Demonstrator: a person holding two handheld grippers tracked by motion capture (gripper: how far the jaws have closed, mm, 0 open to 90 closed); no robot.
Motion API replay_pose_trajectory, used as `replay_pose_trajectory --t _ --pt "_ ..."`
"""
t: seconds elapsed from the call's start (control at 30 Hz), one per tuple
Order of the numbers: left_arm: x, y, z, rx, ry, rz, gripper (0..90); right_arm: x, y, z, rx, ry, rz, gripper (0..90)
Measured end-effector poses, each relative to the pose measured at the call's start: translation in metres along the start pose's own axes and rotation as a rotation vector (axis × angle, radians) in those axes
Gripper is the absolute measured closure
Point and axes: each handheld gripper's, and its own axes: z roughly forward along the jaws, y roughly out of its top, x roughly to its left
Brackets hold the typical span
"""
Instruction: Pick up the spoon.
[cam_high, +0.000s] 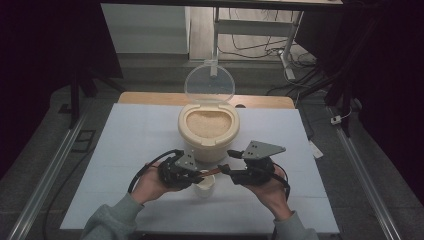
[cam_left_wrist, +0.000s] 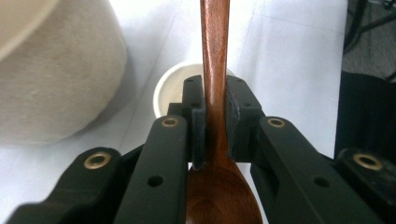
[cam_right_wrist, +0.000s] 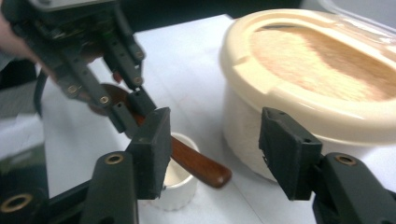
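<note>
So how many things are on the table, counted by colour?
Cream: 1, the rice container with its clear lid flipped up
White: 1, the small cup
Brown: 1, the wooden spoon, held over the cup by the left gripper
Total: 3

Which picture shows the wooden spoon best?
The left gripper view: the spoon runs up the middle, clamped. The right gripper view shows its handle end over the cup; the high view shows a sliver.
</note>
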Motion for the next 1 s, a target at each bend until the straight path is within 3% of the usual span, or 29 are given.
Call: replay_pose_trajectory --t 0.4,1.0 --pt "0.0 0.0 -0.004 -0.04 0.044 -0.016 79.0 0.004 -0.012 -0.002 -0.011 -0.095 0.165 37.4" --pt "-0.003 0.002 -0.003 -0.06 0.057 -0.018 79.0 0.006 -0.023 0.017 -0.014 -0.082 0.352 37.8"
